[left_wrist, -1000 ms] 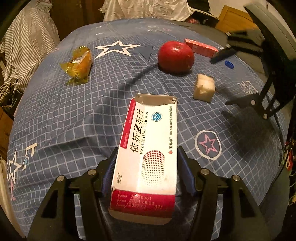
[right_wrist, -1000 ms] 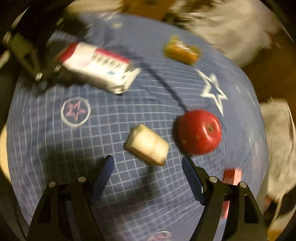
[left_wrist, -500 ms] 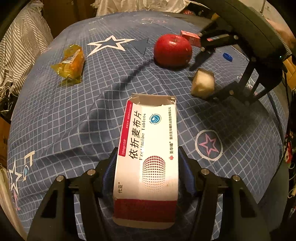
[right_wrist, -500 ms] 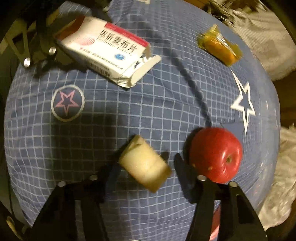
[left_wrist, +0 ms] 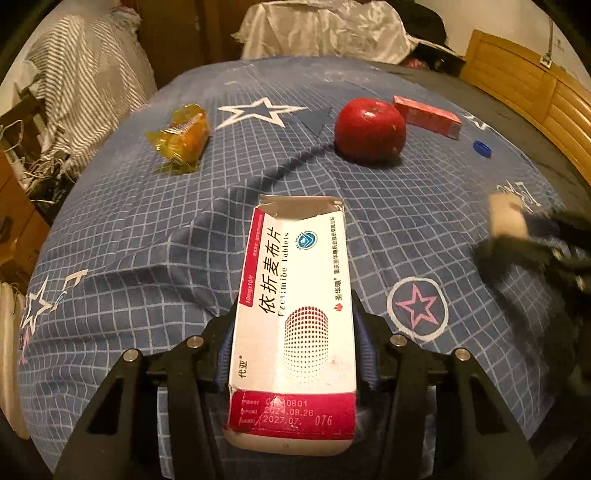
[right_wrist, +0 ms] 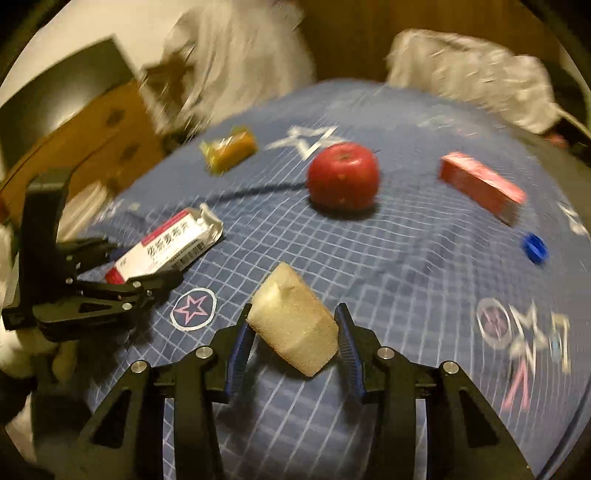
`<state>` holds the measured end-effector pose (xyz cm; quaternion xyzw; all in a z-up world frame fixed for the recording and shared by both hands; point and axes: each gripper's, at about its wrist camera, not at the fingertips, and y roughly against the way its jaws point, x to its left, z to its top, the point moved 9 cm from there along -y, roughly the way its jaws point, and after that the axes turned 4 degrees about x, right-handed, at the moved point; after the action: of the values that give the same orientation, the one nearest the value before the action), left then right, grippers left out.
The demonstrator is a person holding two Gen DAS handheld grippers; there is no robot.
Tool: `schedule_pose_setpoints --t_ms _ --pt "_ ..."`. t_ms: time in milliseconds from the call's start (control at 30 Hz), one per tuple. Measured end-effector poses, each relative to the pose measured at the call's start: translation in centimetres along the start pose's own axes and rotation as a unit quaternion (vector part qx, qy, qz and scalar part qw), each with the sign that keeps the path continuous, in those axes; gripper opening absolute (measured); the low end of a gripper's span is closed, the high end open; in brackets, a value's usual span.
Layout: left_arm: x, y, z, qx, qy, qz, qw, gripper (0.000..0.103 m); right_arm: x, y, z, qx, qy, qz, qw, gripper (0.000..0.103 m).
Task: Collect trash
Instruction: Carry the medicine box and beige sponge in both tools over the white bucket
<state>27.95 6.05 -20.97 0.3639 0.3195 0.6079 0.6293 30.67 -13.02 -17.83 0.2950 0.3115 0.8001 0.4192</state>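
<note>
My left gripper (left_wrist: 293, 343) is shut on a white and red tablet box (left_wrist: 295, 310) with a torn far end, held over the blue star-patterned cloth (left_wrist: 147, 240). My right gripper (right_wrist: 293, 334) is shut on a pale foam block (right_wrist: 293, 325) and holds it above the cloth. In the right wrist view the left gripper (right_wrist: 147, 273) with the tablet box (right_wrist: 170, 243) is at the left. In the left wrist view the right gripper (left_wrist: 532, 240) is a blur at the right edge with the foam block (left_wrist: 506, 218).
On the cloth lie a red apple (left_wrist: 369, 129), a yellow wrapped snack (left_wrist: 183, 138), a red carton (left_wrist: 428, 116) and a blue bottle cap (left_wrist: 482, 148). Striped fabric (left_wrist: 85, 92) hangs at the left, white cloth (left_wrist: 325, 29) behind, wooden furniture (left_wrist: 535, 92) at the right.
The right gripper came down around the foam block, closed on it and lifted it away towards the right. The left gripper kept hold of the tablet box and barely moved.
</note>
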Motion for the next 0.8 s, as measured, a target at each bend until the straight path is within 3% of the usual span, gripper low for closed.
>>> schedule_pose_setpoints --t_ms 133,433,633,800 --pt "-0.3 1.2 -0.1 -0.024 0.013 0.012 0.9996 0.048 -0.4 1.0 -0.1 -0.054 -0.017 -0.035 0.998 0.045" --pt "-1.1 8.4 1.5 -0.133 0.037 0.047 0.9892 0.048 1.3 7.8 2.3 -0.172 -0.006 -0.106 0.979 0.045" --pt "-2.8 12.5 2.2 -0.191 0.036 0.055 0.9793 0.048 2.6 12.5 2.4 -0.21 0.004 -0.136 0.968 0.046" --pt "-3.7 14.3 2.0 -0.21 0.035 0.053 0.9756 0.048 2.7 15.4 2.2 -0.228 -0.006 -0.147 0.962 0.046"
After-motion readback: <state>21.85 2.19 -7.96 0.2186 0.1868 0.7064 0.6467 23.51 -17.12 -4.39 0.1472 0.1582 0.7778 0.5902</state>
